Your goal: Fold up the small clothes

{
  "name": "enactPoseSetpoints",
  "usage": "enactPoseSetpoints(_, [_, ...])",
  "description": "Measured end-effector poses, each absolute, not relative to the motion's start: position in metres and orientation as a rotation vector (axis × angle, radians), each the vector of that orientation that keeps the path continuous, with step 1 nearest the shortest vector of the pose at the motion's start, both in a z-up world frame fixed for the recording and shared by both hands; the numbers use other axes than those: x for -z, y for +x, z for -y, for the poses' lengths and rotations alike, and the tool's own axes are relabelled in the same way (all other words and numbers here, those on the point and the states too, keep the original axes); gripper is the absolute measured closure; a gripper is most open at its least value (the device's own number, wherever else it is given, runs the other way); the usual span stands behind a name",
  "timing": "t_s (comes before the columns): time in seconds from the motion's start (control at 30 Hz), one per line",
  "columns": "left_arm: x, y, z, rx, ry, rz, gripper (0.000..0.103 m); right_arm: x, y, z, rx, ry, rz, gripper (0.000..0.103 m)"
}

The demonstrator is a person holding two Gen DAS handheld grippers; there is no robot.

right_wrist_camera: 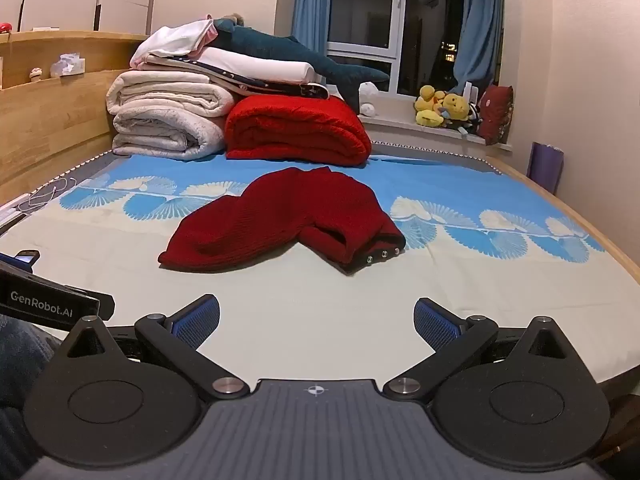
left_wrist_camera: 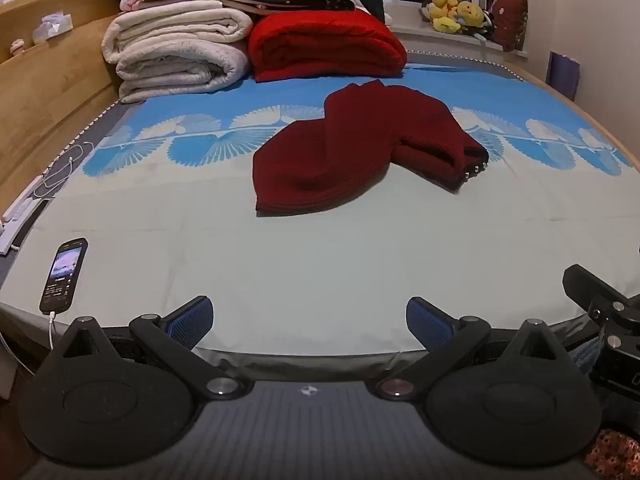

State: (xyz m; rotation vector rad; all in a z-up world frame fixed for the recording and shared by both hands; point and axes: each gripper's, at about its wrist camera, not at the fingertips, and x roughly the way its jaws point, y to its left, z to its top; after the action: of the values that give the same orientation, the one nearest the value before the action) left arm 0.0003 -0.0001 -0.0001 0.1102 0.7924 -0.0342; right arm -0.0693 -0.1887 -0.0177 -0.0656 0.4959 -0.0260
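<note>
Dark red knit garment (left_wrist_camera: 352, 148) lying crumpled in the middle of the bed (left_wrist_camera: 280, 264), left gripper (left_wrist_camera: 310, 322) and right gripper (right_wrist_camera: 316, 322) fingers wide open, holding nothing, over the near edge

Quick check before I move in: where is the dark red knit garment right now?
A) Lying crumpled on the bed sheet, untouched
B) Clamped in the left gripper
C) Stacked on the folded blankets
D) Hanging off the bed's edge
A: the dark red knit garment lies bunched on the bed sheet, well ahead of the open left gripper and right gripper.
</note>
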Motion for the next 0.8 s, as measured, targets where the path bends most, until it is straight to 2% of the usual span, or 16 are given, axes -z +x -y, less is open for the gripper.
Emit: enactPoseSetpoints(0.8, [0.003,-0.002,-0.003,0.020,0.098,-0.795,0.000,0.017,-0.071,0.184,0.019,-0.073,-0.499,0.001])
